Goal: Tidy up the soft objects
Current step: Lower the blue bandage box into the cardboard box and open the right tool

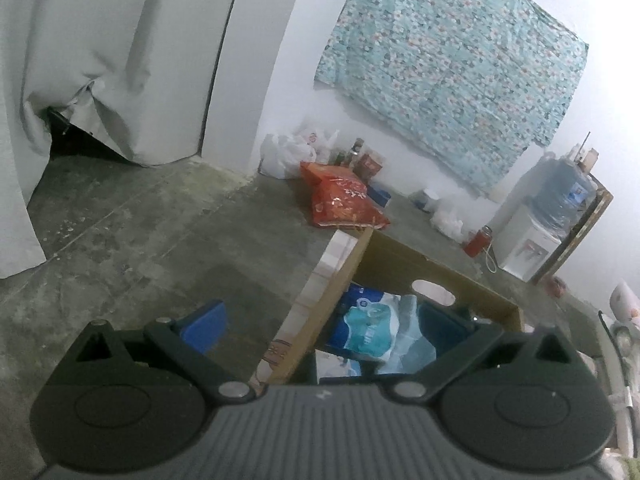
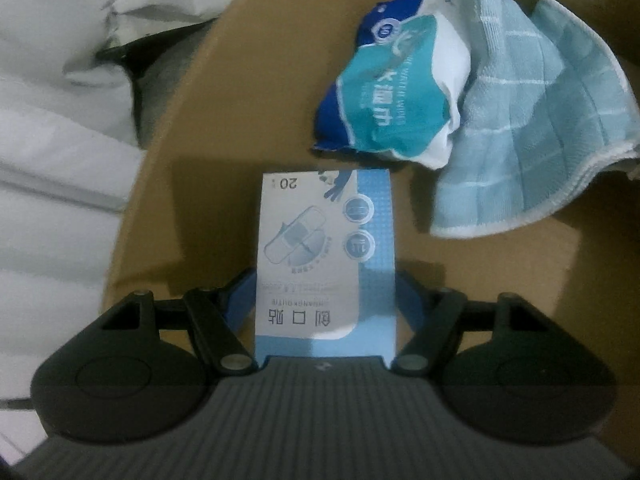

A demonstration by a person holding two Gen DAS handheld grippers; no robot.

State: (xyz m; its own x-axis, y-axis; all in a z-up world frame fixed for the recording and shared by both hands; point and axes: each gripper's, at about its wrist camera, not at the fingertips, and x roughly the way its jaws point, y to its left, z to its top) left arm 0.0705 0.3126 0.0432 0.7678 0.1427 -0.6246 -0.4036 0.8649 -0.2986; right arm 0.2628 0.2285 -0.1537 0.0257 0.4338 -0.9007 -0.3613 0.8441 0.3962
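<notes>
Gripping bandage box [image 2: 326,256], right tongs [image 2: 325,304]

Wipes pack [image 2: 394,80] — in box [image 2: 280,120], beside towel [image 2: 532,120]

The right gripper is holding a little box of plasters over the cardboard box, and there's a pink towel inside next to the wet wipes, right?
Almost. The towel is light blue, not pink, as the right wrist view shows. The rest holds: the right gripper has the box of plasters between its jaws above the cardboard box, and the towel lies beside the wet wipes.
</notes>
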